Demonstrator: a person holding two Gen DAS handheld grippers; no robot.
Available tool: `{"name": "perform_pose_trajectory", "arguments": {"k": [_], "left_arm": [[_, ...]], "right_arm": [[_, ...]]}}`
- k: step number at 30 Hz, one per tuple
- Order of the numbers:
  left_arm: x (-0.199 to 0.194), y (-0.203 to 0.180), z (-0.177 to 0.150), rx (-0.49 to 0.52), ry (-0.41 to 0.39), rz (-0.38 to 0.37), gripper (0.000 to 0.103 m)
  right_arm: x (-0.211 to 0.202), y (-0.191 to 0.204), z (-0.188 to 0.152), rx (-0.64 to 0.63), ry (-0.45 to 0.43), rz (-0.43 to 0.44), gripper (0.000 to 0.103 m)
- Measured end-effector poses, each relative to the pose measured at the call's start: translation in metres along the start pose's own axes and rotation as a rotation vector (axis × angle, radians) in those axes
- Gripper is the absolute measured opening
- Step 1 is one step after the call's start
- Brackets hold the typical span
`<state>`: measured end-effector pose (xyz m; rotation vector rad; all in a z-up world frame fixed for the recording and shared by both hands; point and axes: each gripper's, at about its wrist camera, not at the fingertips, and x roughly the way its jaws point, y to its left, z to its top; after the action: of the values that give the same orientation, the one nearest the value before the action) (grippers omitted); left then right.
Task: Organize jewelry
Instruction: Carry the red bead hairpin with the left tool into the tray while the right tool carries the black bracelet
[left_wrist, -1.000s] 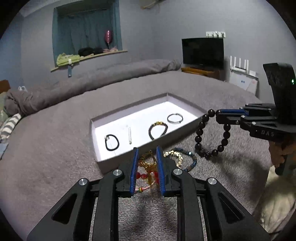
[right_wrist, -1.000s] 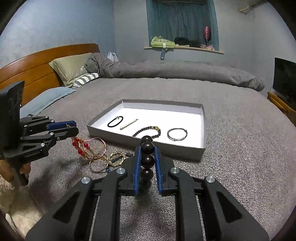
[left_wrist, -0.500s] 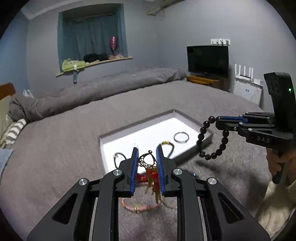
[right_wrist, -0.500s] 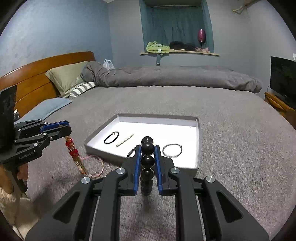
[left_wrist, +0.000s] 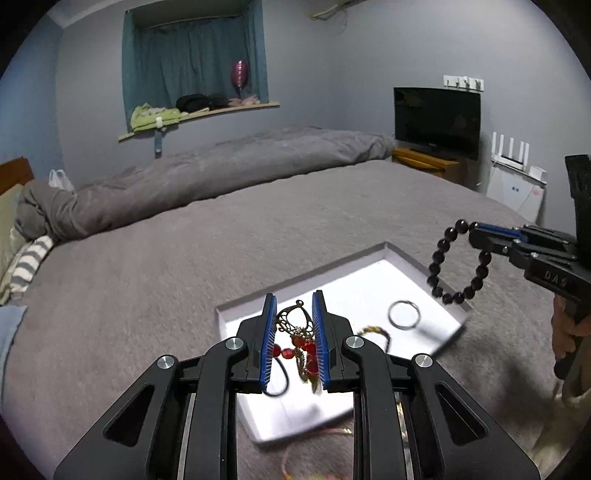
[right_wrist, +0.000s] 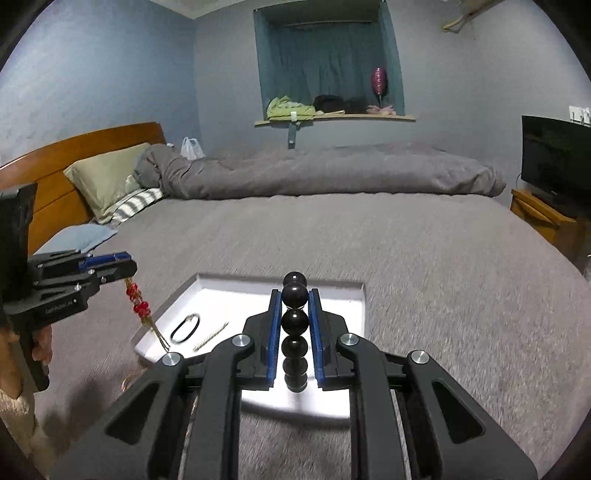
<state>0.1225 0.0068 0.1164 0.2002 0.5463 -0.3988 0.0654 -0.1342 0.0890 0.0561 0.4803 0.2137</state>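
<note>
Jewelry mid-carry toward white tray (left_wrist: 413, 260): left claw (left_wrist: 294, 334) pinching gold-and-red ornament (left_wrist: 297, 332), right claw (right_wrist: 294, 330) pinching black bead bracelet (right_wrist: 294, 321); next, lowering into bare spots, releasing.

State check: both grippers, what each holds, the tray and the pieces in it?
left gripper: shut on red-bead ornament
red-bead ornament: lifted, dangling
right gripper: shut on dark bead bracelet
dark bead bracelet: lifted, hanging as a loop
white tray: open, on the grey bedspread
black band: flat in tray
metal ring: flat in tray
</note>
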Motion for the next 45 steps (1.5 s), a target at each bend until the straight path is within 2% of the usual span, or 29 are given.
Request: {"name": "perform_pose_trajectory", "arguments": {"k": [9, 12, 17, 29, 39, 45], "left_arm": [[0.048, 0.009, 0.018, 0.059, 0.047, 0.088, 0.020], [0.062, 0.010, 0.022, 0.056, 0.056, 0.099, 0.020], [0.083, 0.011, 0.027, 0.043, 0.076, 0.067, 0.020], [0.138, 0.027, -0.001, 0.025, 0.223, 0.105, 0.020], [0.149, 0.035, -0.020, 0.016, 0.299, 0.124, 0.021], [0.154, 0.042, -0.027, -0.018, 0.328, 0.124, 0.021]], "right_arm": [[0.059, -0.005, 0.012, 0.027, 0.038, -0.033, 0.014], [0.077, -0.004, 0.011, 0.041, 0.052, -0.023, 0.014], [0.102, -0.009, 0.004, 0.066, 0.089, 0.015, 0.014], [0.127, -0.035, -0.013, 0.117, 0.231, -0.056, 0.014], [0.141, -0.039, -0.019, 0.127, 0.307, -0.108, 0.014], [0.143, -0.040, -0.019, 0.145, 0.320, -0.127, 0.014]]}}
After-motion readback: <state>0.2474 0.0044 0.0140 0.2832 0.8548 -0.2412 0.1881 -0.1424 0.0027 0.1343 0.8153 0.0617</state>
